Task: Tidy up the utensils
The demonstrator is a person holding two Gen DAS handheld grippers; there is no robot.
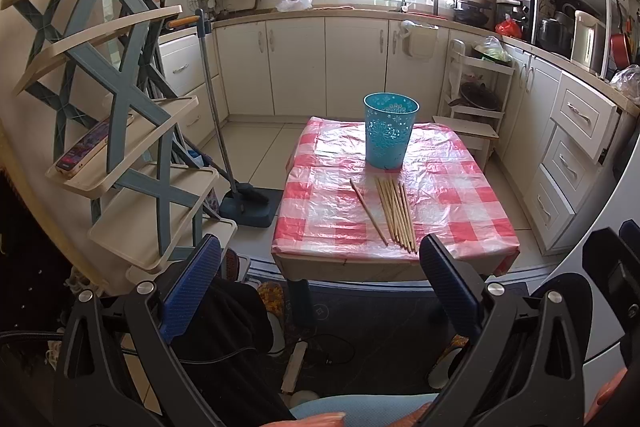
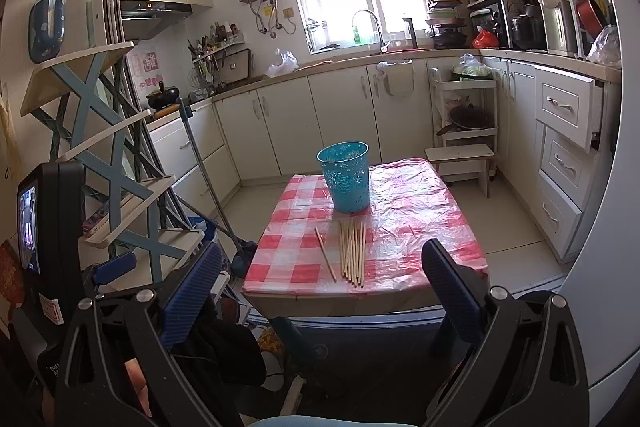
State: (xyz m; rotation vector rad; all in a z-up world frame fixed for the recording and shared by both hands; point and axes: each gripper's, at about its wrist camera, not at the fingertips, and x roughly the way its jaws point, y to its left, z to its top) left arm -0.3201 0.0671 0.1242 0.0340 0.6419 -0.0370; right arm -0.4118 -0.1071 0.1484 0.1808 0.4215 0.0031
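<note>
Several wooden chopsticks (image 1: 394,213) lie side by side near the front of a small table (image 1: 472,187) with a red-and-white checked cover; one chopstick (image 1: 368,211) lies apart to their left. A teal perforated cup (image 1: 390,131) stands upright behind them. The same chopsticks (image 2: 352,253), single chopstick (image 2: 325,253) and cup (image 2: 346,177) show in the right wrist view. My left gripper (image 1: 320,287) is open and empty, held back from the table's front edge. My right gripper (image 2: 322,295) is open and empty, also short of the table.
A tiered shelf rack (image 1: 120,131) with a phone (image 1: 82,151) on it stands to the left. A broom and dustpan (image 1: 248,203) rest on the floor left of the table. Kitchen cabinets (image 1: 296,67) line the back and right; a white step stool (image 2: 460,157) stands behind the table.
</note>
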